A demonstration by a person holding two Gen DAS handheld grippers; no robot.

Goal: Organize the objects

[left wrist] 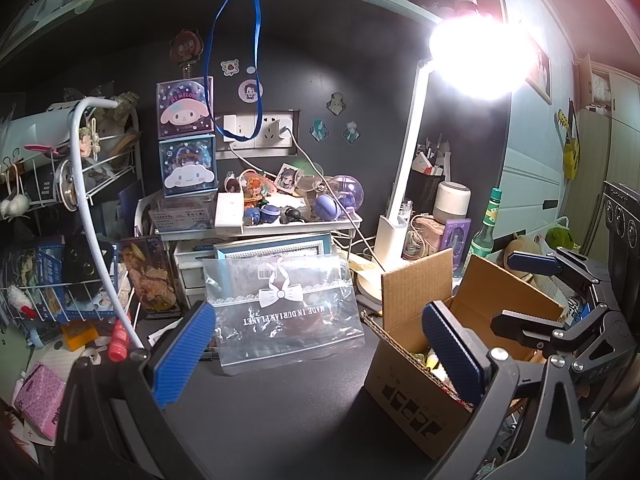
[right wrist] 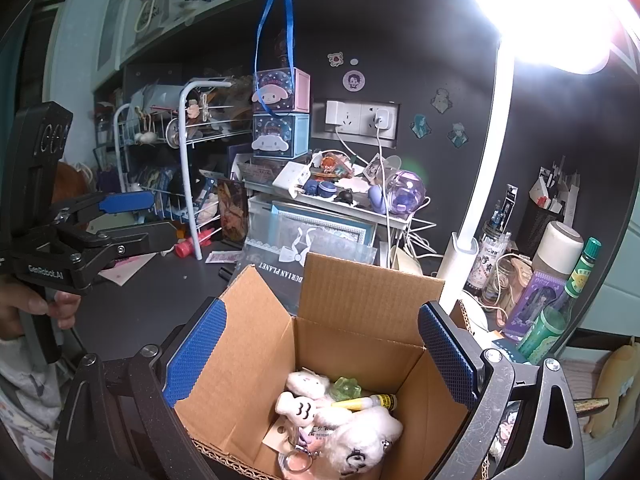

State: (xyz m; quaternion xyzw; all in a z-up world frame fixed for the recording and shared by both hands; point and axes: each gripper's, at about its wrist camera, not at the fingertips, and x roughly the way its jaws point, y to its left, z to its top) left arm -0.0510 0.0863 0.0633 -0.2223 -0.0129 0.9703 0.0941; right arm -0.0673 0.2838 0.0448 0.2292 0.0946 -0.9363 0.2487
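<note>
Both claws spread, nothing held: left gripper, right gripper over cardboard box. Next pick probably plastic pouch; pinch an edge, since film slips and crumples.

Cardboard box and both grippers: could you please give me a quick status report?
Left gripper open, empty. Right gripper open, empty, above the cardboard box. Box open, plush toys inside. Clear bow-print bag on the desk, beside the box.

Two handheld black tools with blue finger pads

The left tool and right tool share black metal frames, silver screw heads and blue ribbed pads; the left tool's body carries white "GenRobot.AI" lettering, and the hand gripping it shows a pale patterned sleeve.
</note>
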